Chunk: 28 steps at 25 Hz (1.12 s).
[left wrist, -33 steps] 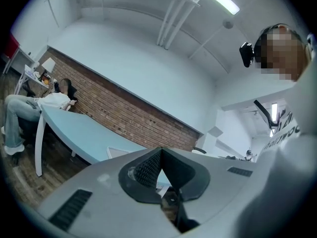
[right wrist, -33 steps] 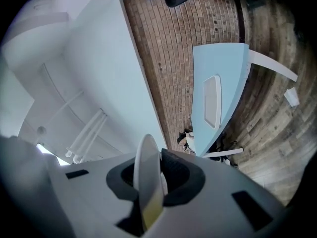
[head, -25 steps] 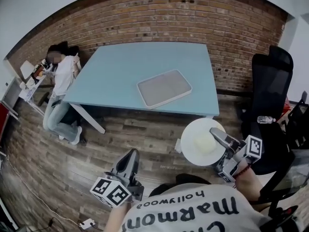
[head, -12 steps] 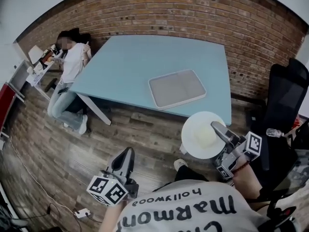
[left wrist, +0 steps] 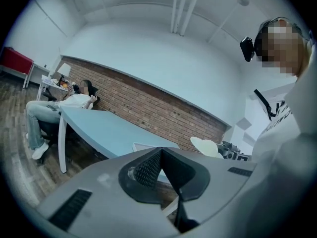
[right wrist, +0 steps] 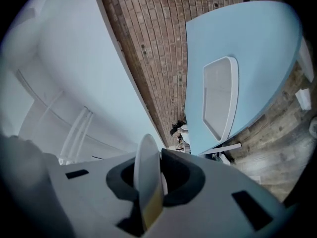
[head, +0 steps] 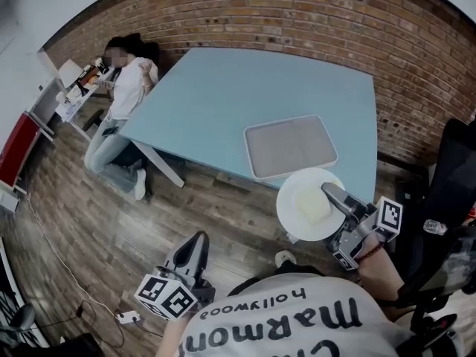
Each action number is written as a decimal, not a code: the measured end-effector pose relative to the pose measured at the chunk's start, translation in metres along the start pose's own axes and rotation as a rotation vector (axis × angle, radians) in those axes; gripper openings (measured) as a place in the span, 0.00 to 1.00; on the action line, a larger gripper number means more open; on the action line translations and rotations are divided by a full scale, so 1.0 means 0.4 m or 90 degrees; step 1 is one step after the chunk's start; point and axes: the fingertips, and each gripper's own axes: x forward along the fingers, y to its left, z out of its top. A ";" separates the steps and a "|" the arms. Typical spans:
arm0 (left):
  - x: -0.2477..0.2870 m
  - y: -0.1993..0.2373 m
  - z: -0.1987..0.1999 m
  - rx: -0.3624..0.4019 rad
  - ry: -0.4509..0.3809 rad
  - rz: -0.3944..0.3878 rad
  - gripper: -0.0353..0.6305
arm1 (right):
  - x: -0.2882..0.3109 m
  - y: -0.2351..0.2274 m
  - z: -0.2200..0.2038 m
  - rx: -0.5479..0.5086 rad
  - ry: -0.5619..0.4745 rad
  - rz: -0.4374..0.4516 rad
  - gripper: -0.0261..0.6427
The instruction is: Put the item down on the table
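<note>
My right gripper [head: 332, 196] is shut on the rim of a white round plate [head: 306, 202] with a pale yellowish patch in its middle. It holds the plate in the air over the near right corner of the light blue table [head: 238, 95], just in front of a grey tray [head: 290, 146]. In the right gripper view the plate [right wrist: 147, 177] stands edge-on between the jaws, with the table [right wrist: 260, 43] and tray [right wrist: 218, 95] beyond. My left gripper [head: 196, 245] hangs low over the wooden floor, shut and holding nothing; its closed tips [left wrist: 161, 152] point at the table [left wrist: 96, 128].
A person [head: 123, 99] sits on the floor against the brick wall at the table's far left corner. A black office chair [head: 455, 192] stands at the right. A red cabinet [head: 16, 146] is at the left edge and a power strip [head: 125, 317] lies on the floor.
The plate in my right gripper has come forward from over the floor to over the table's near right corner. The table and tray appear closer. The left gripper stays shut and low.
</note>
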 end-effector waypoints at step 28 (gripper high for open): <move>0.279 0.003 0.003 -0.016 -0.007 0.066 0.06 | 0.163 -0.140 0.348 0.000 0.036 -0.036 0.12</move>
